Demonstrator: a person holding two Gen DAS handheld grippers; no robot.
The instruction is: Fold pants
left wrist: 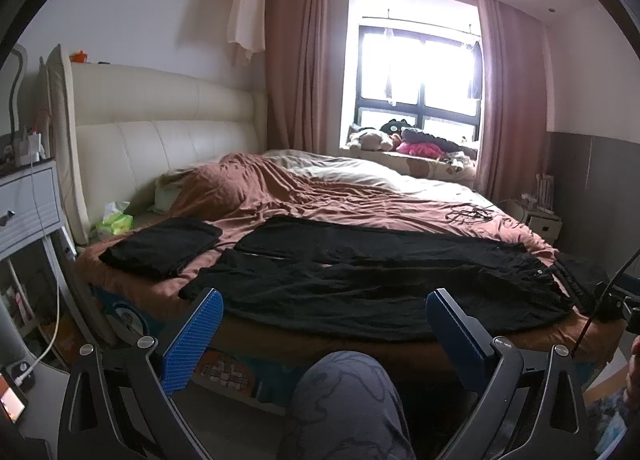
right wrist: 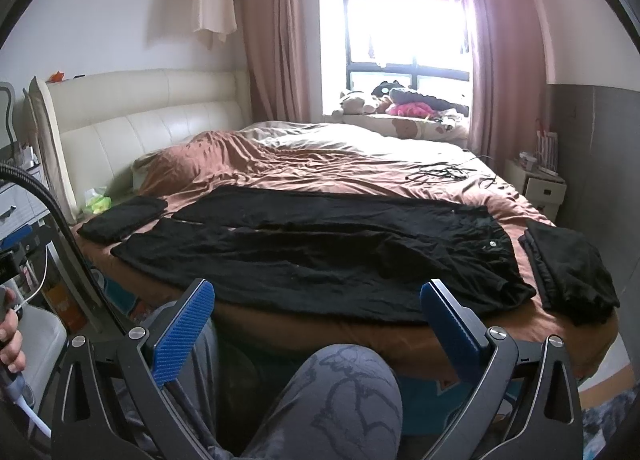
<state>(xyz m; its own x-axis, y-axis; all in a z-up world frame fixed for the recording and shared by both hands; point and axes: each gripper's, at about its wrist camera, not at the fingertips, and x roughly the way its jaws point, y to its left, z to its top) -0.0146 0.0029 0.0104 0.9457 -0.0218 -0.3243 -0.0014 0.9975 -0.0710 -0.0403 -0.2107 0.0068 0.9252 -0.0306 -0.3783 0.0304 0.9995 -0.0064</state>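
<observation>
Black pants (left wrist: 360, 280) (right wrist: 320, 248) lie spread flat across the near side of the bed, legs pointing left, waist with a small button at the right. My left gripper (left wrist: 324, 312) hangs open in front of the bed edge, short of the pants, with nothing between its blue pads (left wrist: 192, 340). My right gripper (right wrist: 320, 304) is likewise open and empty, held just short of the pants' near edge. A person's knee in grey patterned trousers (left wrist: 344, 400) (right wrist: 344, 392) sits below both grippers.
A folded black garment (left wrist: 160, 246) (right wrist: 124, 218) rests left of the pants, another black pile (right wrist: 568, 272) at the right. Brown bedcover (left wrist: 304, 196), green tissue pack (left wrist: 114, 220), black cables (right wrist: 440, 172), cream headboard (left wrist: 160, 132), nightstand (left wrist: 28, 204) at the left, window sill with plush toys (right wrist: 384, 102).
</observation>
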